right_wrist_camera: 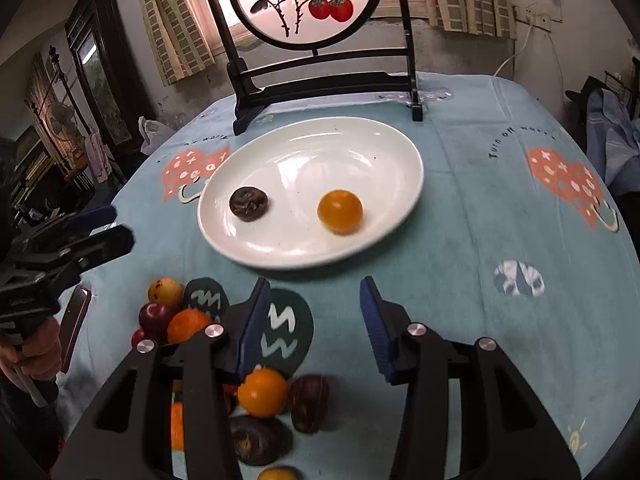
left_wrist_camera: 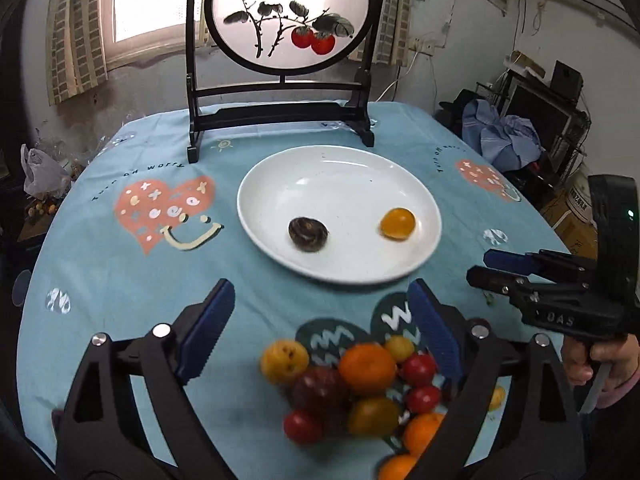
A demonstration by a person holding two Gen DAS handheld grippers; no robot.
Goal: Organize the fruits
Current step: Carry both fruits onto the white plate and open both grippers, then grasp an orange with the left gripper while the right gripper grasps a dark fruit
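1. Plate, white, oval, sits mid-table on the blue printed cloth. Long axis runs left to right across both wrist views, slightly skewed in the right one.
2. On the plate: two items. One dark brown wrinkled fruit toward the left, one yellow-orange round fruit toward the right. Well apart from each other, not touching.
3. Loose fruit pile lies on the cloth nearer than the plate. Left wrist view, blurred, count approximate: three small red ones, three orange, about three yellow, one dark red plum-like, one olive-yellow. Right wrist view adds two dark brown fruits in the foreground.
4. Left gripper: jaws spread wide, blue pads far apart, nothing between them. It hangs above the pile, tips aimed toward the near rim of the plate.
5. Right gripper: jaws moderately parted, nothing gripped; an orange fruit lies on the cloth below the left pad, contact not clear. Tips point toward the plate's near rim.
6. A hand holds the right gripper's handle at the left view's right edge.
7. Behind the plate: one black-framed round screen painted with two red fruits.
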